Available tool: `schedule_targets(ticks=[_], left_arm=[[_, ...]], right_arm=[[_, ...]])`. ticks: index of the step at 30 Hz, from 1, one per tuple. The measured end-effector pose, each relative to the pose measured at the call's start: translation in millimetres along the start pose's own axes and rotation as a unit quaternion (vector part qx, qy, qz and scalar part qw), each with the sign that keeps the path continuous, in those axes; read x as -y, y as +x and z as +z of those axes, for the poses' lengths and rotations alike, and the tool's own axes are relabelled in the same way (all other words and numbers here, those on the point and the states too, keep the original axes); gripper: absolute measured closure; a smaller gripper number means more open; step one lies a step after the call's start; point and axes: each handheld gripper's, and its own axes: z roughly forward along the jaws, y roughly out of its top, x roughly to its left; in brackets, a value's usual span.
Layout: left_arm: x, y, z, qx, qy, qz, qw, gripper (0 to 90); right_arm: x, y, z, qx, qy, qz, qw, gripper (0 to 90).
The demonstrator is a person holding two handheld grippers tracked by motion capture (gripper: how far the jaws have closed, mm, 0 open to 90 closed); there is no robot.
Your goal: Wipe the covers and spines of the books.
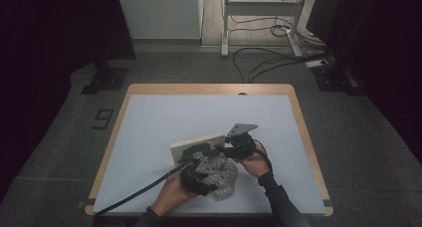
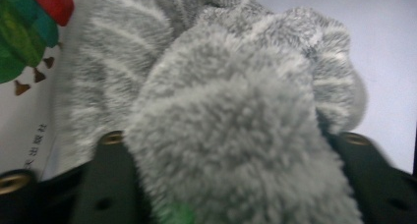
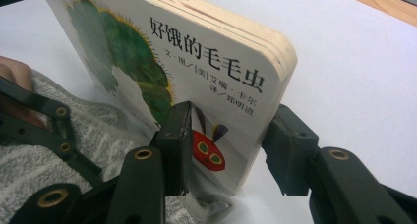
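On the pale blue mat (image 1: pixel 149 132) that covers the wooden table (image 1: pixel 209 89), a person works with a gripper in each hand near the front middle of the surface. The right gripper (image 3: pixel 223 150) is clamped on a thick board book (image 3: pixel 196 62), one black jaw pressed flat against the front cover beside the red caterpillar head and the other against the back, so the book stands on its edge, leaning slightly. Its cover shows a green caterpillar and black Chinese title characters, and the layered cardboard pages show pale along the rounded corner. In the high view the book (image 1: pixel 198 146) stands just left of the right gripper (image 1: pixel 226 148), with the grey three-cornered plate above that gripper and the right hand (image 1: pixel 253 163) behind it. The left gripper (image 2: pixel 231 184) is closed on a fluffy grey striped sock (image 2: pixel 231 111): the pile bulges up between the two black jaws and spills over them, and the jaws press into it from both sides. Seen from above, the sock (image 1: pixel 224 179) lies bunched on the mat directly in front of the book, touching its lower edge, with the left gripper (image 1: pixel 199 174) on top of it and the left hand (image 1: pixel 171 194) behind. A black cable (image 1: pixel 134 192) trails from the left gripper toward the front left corner of the table
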Motion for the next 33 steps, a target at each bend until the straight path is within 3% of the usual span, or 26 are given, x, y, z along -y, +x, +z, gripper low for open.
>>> schedule_targets(ticks=[5,15,24,33], left_arm=[[-1.5,1.2,-5.1,0.006,-0.006,-0.006,0.9999,61.8],[-3.5,0.8,-38.2,0.012,-0.036,-0.017,0.9991,61.6],[11.8,4.6,-62.3,-0.006,-0.036,-0.03,0.9989,61.0],[42.0,13.5,-91.7,-0.034,-0.02,-0.055,0.9977,60.7]], right_arm=[[0.4,0.0,-0.4,-0.001,0.0,-0.002,1.0,54.6],[0.9,0.0,-1.0,-0.002,0.0,-0.003,1.0,54.7],[1.2,0.0,-1.1,-0.002,-0.001,-0.001,1.0,54.7],[1.6,0.1,-1.2,-0.002,-0.002,-0.001,1.0,54.7]])
